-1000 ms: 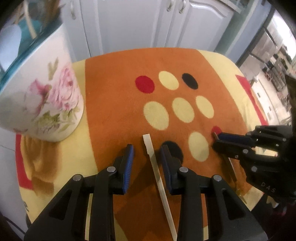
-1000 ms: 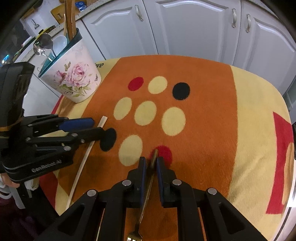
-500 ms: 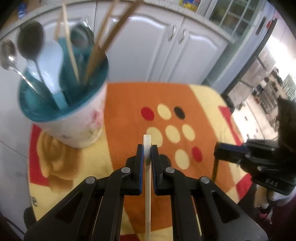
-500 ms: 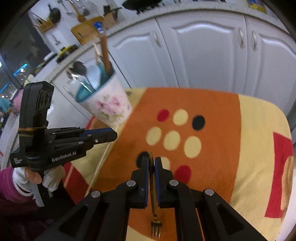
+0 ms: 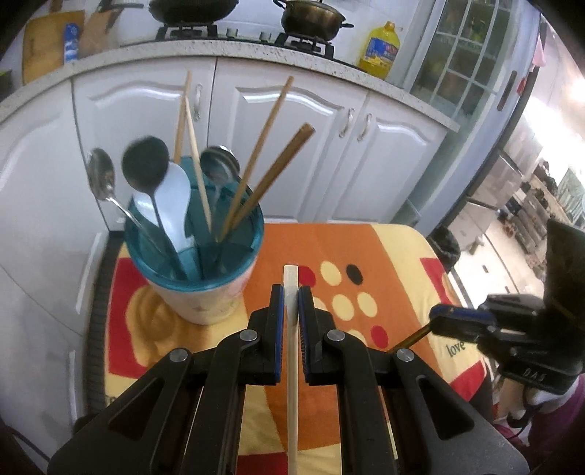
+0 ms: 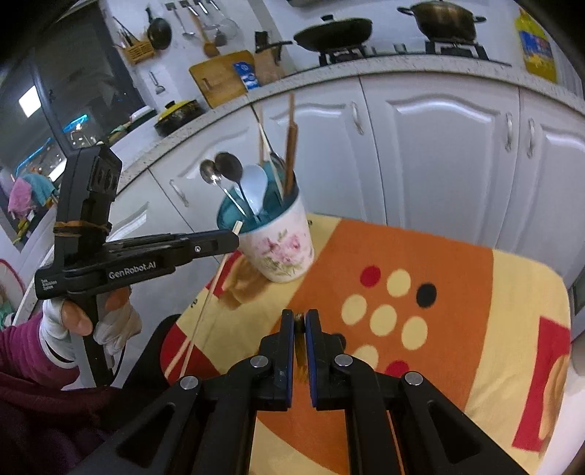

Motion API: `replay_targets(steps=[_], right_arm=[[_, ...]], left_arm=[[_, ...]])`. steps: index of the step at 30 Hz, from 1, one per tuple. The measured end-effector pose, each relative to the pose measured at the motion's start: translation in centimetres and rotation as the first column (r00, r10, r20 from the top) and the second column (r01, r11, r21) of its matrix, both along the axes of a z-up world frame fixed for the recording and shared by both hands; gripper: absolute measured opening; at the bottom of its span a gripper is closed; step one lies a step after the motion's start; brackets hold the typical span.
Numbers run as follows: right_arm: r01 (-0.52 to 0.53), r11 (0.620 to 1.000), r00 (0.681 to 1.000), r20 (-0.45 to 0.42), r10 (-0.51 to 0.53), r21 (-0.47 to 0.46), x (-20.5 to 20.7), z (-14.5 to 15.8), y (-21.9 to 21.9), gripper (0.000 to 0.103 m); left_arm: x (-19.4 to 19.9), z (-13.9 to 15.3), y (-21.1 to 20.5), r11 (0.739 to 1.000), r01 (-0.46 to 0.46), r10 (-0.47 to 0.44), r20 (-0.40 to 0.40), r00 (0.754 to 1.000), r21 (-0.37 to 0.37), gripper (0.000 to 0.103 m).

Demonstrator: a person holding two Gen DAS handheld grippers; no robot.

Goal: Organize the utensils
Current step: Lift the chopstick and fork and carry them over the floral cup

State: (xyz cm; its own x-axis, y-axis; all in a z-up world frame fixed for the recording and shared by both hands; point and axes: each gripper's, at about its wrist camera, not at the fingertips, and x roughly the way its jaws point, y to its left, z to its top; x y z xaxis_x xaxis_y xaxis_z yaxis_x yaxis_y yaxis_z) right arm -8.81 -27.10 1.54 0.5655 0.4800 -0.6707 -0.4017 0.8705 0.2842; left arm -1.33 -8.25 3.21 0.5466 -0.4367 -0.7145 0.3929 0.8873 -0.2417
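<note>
My left gripper (image 5: 290, 297) is shut on a pale chopstick (image 5: 291, 365) and holds it in the air in front of the floral utensil cup (image 5: 204, 292). The cup holds several spoons and chopsticks. In the right wrist view the left gripper (image 6: 234, 239) sits just left of the cup (image 6: 281, 248), with the chopstick (image 6: 204, 310) hanging down from it. My right gripper (image 6: 299, 321) is shut on a brass-coloured fork (image 6: 300, 361), lifted above the table. It also shows at the right of the left wrist view (image 5: 438, 316).
The small table wears an orange and yellow dotted cloth (image 6: 420, 292). White cabinet doors (image 6: 438, 153) stand right behind it, under a counter with a stove and pots (image 5: 310, 18). The person's gloved hand (image 6: 91, 321) holds the left gripper.
Both grippers have risen from the table with their utensils. The left one closed on the chopstick and lifted it toward the cup; the right one lifted the fork.
</note>
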Motion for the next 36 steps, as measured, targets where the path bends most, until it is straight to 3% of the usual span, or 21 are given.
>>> replay_targets(steps=[11,22,36], right_arm=[[-0.019,1.000,0.994,0.105,0.020,-0.011,1.3,4.6,1.4,0.006],[-0.049,0.998,0.985,0.163,0.053,-0.028,2.6,7.2,3.7,0.006],[-0.075,0.997,0.974,0.212,0.080,-0.033,5.7,9.7,6.7,0.006]], left_arm=[[0.2,2.8,1.9,0.999,-0.038,0.038,0.072,0.997,-0.008,0.006],[1.8,4.6,4.2,0.995,-0.096,0.099,0.108,0.989,-0.032,0.006],[7.1,7.9,7.4,0.960,-0.250,0.269,0.163,0.949,-0.127,0.006]])
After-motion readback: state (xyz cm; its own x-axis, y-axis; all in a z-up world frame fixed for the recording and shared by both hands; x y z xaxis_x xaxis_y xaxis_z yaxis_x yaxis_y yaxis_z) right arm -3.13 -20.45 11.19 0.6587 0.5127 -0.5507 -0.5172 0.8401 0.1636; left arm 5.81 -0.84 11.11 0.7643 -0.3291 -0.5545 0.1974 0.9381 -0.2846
